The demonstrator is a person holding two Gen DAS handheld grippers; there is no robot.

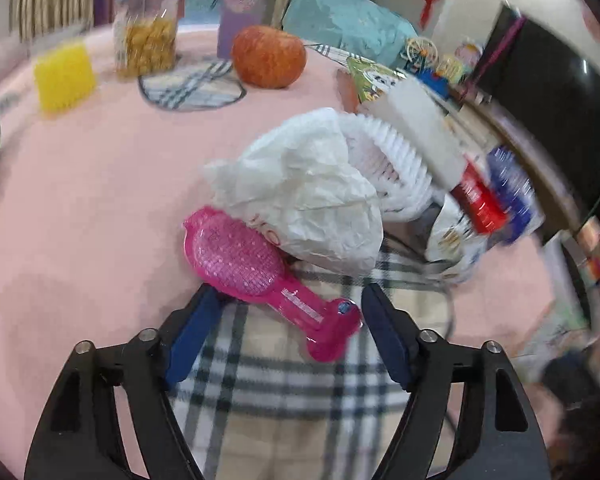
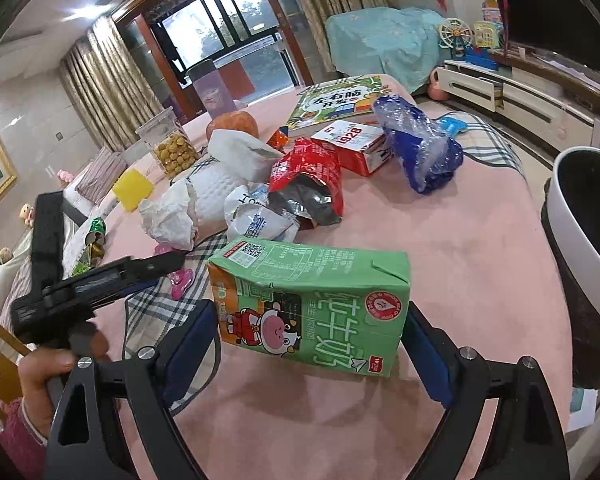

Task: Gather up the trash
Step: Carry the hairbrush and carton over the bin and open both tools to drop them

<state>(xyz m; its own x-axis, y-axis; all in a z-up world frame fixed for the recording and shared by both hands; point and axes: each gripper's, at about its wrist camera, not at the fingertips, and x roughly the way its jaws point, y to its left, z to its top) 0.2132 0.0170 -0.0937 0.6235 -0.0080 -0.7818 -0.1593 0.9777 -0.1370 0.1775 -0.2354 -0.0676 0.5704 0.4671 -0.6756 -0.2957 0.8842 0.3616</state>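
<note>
The right claw (image 2: 310,332) stands wide, its jaws either side of a green carton (image 2: 312,304) lying on the pink table (image 2: 460,248), pads not clearly pressing. The left claw (image 1: 286,316) gapes empty over a pink brush (image 1: 260,276), crumpled paper (image 1: 308,200) just beyond.

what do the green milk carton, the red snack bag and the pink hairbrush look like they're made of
Green milk carton: coated paperboard, going by its folded seams and smooth printed faces.
Red snack bag: probably foil-lined plastic film; the torn mouth shows a crinkled silver inside.
Pink hairbrush: glossy, translucent moulded plastic with highlights.
</note>
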